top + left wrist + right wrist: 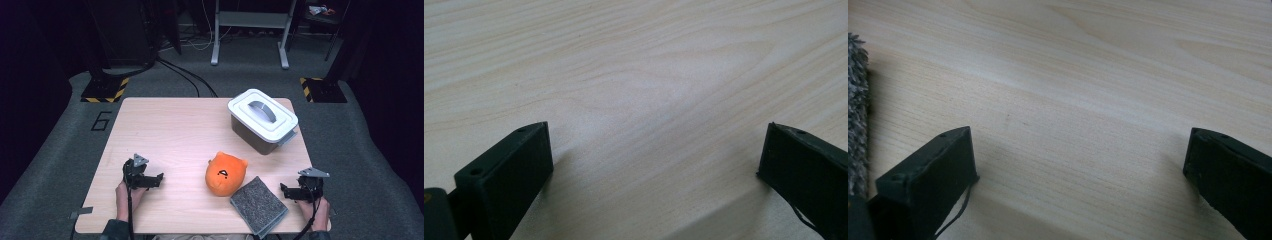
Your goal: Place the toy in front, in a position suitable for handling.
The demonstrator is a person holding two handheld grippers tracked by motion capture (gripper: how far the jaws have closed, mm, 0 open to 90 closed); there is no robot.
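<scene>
An orange plush toy (225, 173) with a small face lies near the front middle of the wooden table (175, 130). Just right of it lies a folded grey cloth (258, 204), whose fuzzy edge (857, 115) runs along the left border of the right gripper view. A lidded white box (262, 119) with a grey handle stands at the back right. My left gripper (159, 179) rests at the front left, open, its jaws wide apart over bare wood (654, 150). My right gripper (286, 192) rests at the front right beside the cloth, open, with nothing between its jaws (1078, 160).
Grey carpet surrounds the table, with a "6" (101, 120) marked on it to the left. Yellow-black striped bases (105, 90) and a white frame's legs (250, 30) stand beyond the far edge. Bare wood spans the table's left and middle.
</scene>
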